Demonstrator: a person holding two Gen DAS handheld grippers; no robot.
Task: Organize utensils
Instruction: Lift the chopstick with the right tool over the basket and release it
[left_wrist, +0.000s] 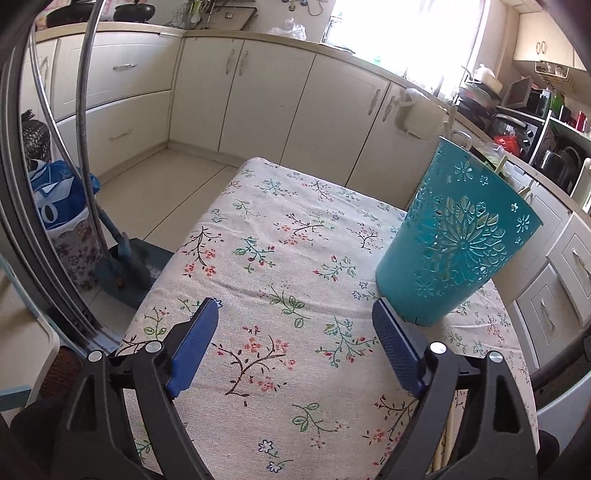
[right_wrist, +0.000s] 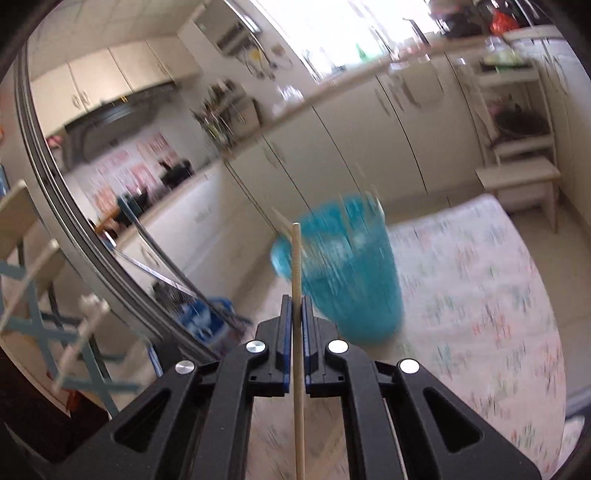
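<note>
Covering the whole table top: a floral tablecloth (left_wrist: 280, 258), pale with small sprigs of red, green and blue, also showing blurred in the right wrist view (right_wrist: 480, 295). Running behind it along the walls: cream cabinets (left_wrist: 258, 92) under a worktop.

Standing on the cloth, toward the right in the left wrist view: a teal holder (left_wrist: 454, 236), cut through with a flower pattern, wider at the rim than at the base, looking tilted under the fisheye lens. Poking above its rim at the far side: thin pale handles, too small to name. Appearing in the right wrist view as a smeared teal shape (right_wrist: 347, 273) just ahead of the fingers.

Hovering low over the cloth: the left gripper (left_wrist: 295, 317), spread wide and holding nothing, its right blue pad (left_wrist: 395, 350) sitting just beside the base of the holder, contact impossible to tell.

Clenching on a thin wooden stick (right_wrist: 297, 332): the right gripper (right_wrist: 296, 314), pads pressed against both sides, the stick running straight up between them with its tip lying over the holder's left edge in the picture.
</note>
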